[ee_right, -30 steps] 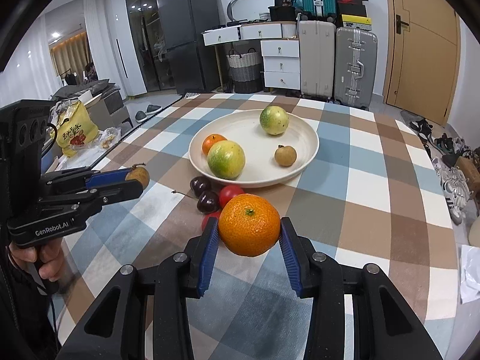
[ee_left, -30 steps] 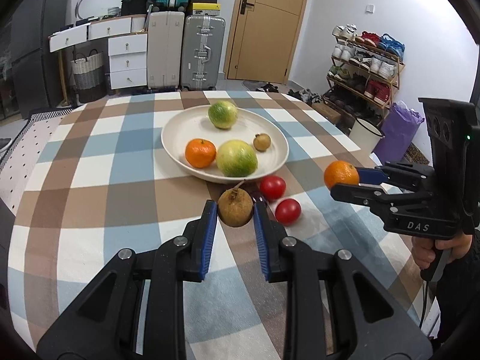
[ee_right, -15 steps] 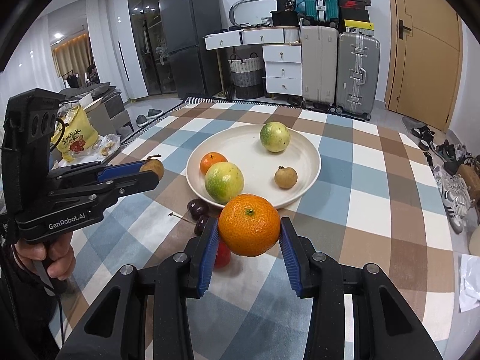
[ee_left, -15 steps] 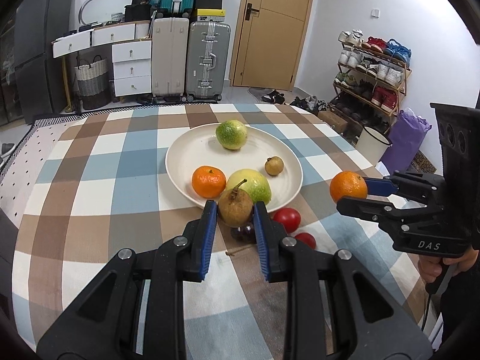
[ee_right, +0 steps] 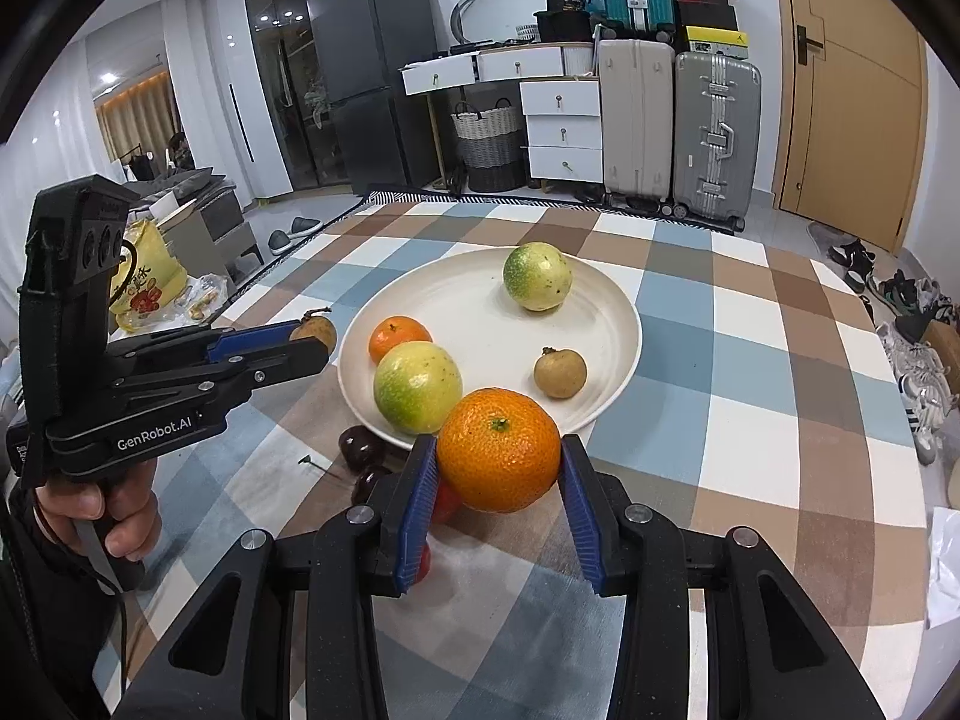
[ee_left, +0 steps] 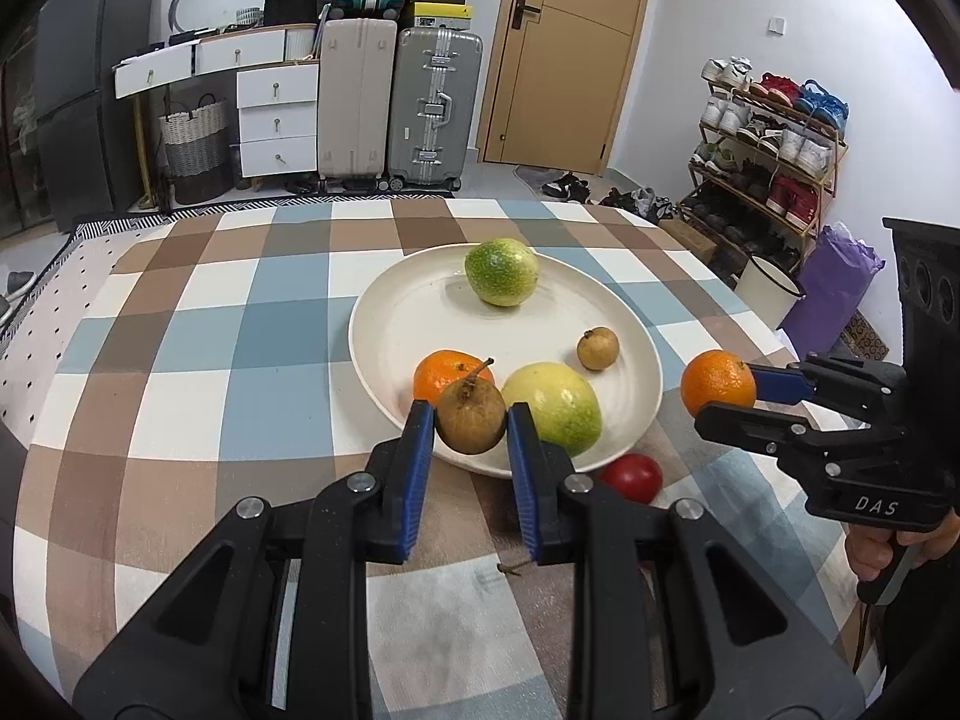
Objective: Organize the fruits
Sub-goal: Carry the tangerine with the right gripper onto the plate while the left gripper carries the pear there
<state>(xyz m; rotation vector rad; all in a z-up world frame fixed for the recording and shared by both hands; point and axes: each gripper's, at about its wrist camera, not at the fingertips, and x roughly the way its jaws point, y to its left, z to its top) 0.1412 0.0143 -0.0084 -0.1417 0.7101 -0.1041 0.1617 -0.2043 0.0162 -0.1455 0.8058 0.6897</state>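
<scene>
Right gripper (ee_right: 498, 468) pinching mandarin (ee_right: 498, 459), cherries (ee_right: 362, 447) visible

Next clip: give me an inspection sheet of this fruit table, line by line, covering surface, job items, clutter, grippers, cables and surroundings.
Surface: table under a brown, blue and white checked cloth.
Job's things: round white plate holds two green-yellow round fruits, one small orange, one small brown longan; red tomatoes and dark cherries lie on the cloth near its front rim.
Clutter: nothing seen.
Grippers: left gripper shut on a brown stemmed fruit; right gripper shut on a large orange mandarin.
Cables: thin cable hangs below the left handle.
Surroundings: suitcases, white drawers, shoe rack, door.
</scene>
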